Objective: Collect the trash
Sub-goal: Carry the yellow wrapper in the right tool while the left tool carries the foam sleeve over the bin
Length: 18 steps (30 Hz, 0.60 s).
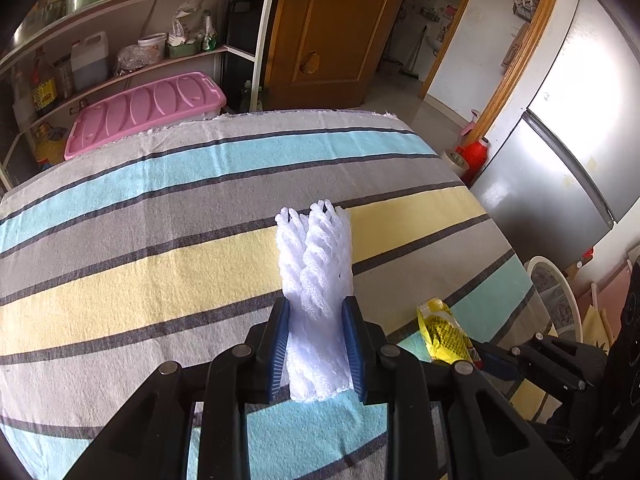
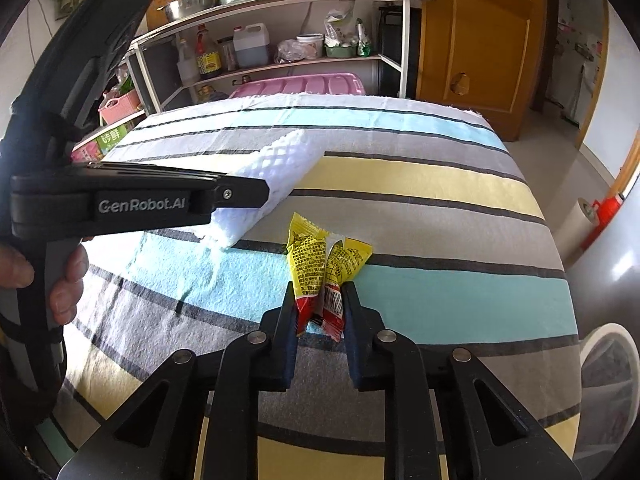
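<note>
My left gripper (image 1: 316, 312) is shut on a white foam net sleeve (image 1: 316, 264) and holds it above the striped tablecloth (image 1: 160, 208). The sleeve also shows in the right wrist view (image 2: 276, 172), sticking out of the left gripper (image 2: 264, 194). My right gripper (image 2: 320, 296) is shut on a yellow and red snack wrapper (image 2: 320, 268), held just over the cloth (image 2: 440, 300). In the left wrist view the wrapper (image 1: 442, 334) appears at the lower right, in the right gripper's fingers (image 1: 492, 360).
A shelf rack (image 2: 280, 32) with bottles and bowls and a pink lidded box (image 1: 148, 108) stand behind the table. A wooden door (image 1: 332, 28), a steel fridge (image 1: 560, 152) and a white round bin (image 1: 556, 296) are on the right.
</note>
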Each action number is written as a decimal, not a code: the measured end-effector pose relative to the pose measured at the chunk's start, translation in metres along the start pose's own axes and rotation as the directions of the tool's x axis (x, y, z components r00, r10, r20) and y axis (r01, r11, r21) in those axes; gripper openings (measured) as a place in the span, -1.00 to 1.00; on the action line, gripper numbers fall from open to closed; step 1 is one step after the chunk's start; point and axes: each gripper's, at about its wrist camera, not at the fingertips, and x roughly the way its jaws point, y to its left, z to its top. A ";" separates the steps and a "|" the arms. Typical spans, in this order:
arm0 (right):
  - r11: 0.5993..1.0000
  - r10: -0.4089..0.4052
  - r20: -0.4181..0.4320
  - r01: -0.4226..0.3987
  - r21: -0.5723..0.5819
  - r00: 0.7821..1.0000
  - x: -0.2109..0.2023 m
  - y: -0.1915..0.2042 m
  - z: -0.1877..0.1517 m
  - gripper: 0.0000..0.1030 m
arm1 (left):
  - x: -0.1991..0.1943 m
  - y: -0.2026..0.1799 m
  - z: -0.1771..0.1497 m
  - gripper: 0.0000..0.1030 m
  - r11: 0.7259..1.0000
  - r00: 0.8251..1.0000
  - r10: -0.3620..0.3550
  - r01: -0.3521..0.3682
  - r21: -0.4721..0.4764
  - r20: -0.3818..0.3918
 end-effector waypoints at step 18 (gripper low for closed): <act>1.000 -0.005 0.063 0.003 0.029 0.998 -0.032 0.000 -0.005 -0.60 | -0.057 -0.014 -0.045 -0.48 1.000 0.998 0.002 -0.001 -0.015 0.062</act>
